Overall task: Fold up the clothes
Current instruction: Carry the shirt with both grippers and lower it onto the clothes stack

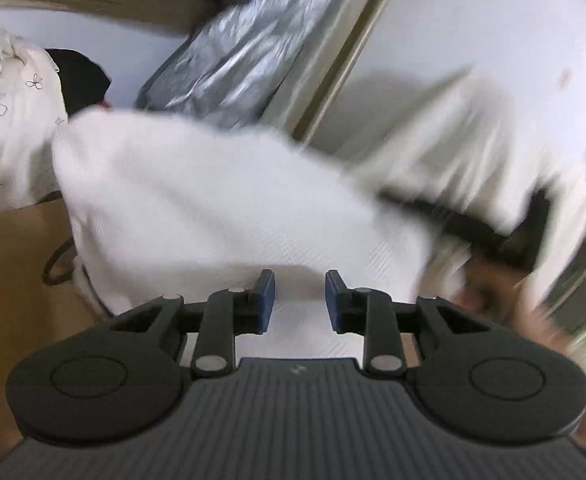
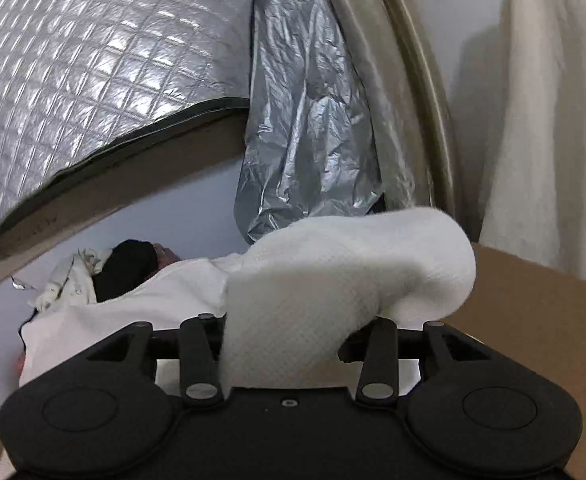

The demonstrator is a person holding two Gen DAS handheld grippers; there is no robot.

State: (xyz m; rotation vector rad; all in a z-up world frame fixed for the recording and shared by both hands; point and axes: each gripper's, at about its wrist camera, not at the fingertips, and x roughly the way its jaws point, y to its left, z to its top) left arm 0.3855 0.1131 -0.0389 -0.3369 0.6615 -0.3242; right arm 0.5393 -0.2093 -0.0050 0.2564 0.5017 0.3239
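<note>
Between both grippers, white waffle-knit garment [image 1: 221,200] is hanging in mid-air, motion-blurred toward 3 o'clock. Left gripper [image 1: 299,300] is sitting below it, blue-padded fingers [image 1: 267,300] spread apart, gripping nothing. Right gripper [image 2: 289,340] is bunching a fold of the cloth; its fingertips are covered, so I cannot tell their state. Brown bench [image 1: 9,280] is lying underneath; silver quilted cover [image 2: 93,60] is at 11 o'clock.
</note>
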